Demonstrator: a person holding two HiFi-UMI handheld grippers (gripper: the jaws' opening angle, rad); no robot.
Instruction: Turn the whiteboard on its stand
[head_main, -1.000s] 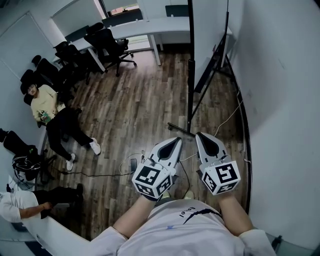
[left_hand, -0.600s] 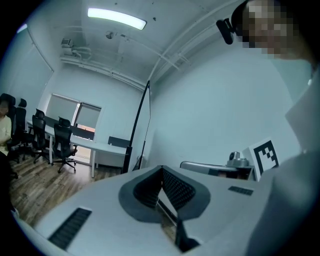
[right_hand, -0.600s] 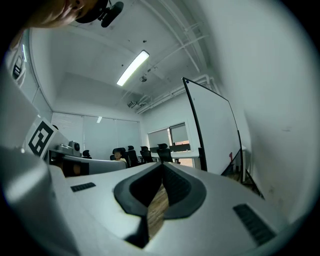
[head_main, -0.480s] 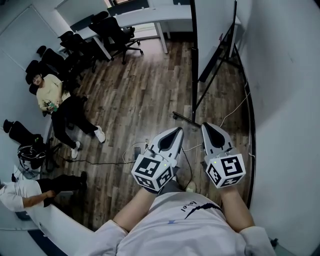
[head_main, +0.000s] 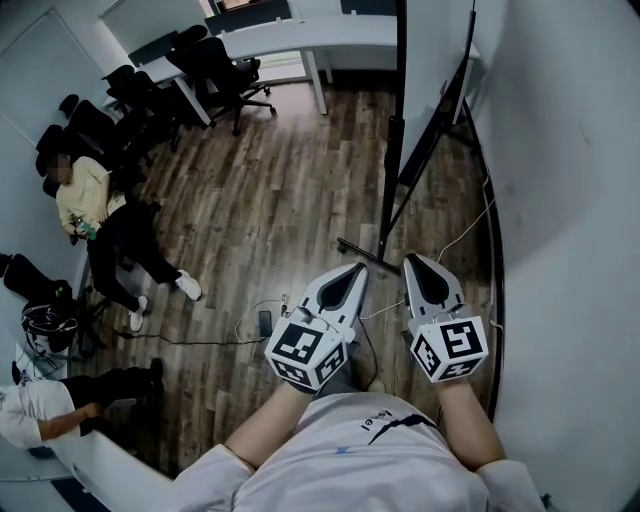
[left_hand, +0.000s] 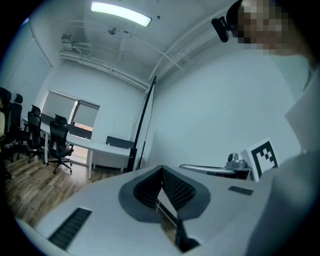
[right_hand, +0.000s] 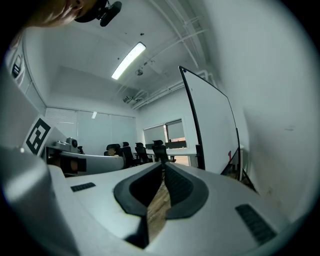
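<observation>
Far left, two seated people sit by a row of chairs, with a long desk behind them. Cables trail over the wooden floor.

The left hand-held gripper is held low in front of the body. In the left gripper view its jaws meet at the tips with nothing between them — shut and empty.

The whiteboard stands ahead of both grippers. It is upright on its stand and edge-on to the person, so its long panel runs straight away from them. The stand's foot is on the floor just beyond the gripper tips. The right gripper view shows the white face up and to the right of the jaws.

The right hand-held gripper is level with the left one. Its jaws are also pressed together on nothing. Right of it there is only the wall, close beside the board.

What matters for the turn is this: the board's near edge lies ahead, between the two grippers and closer to the right one. Neither touches it — the swing has probably not begun, and the right hand looks better placed to reach that edge
</observation>
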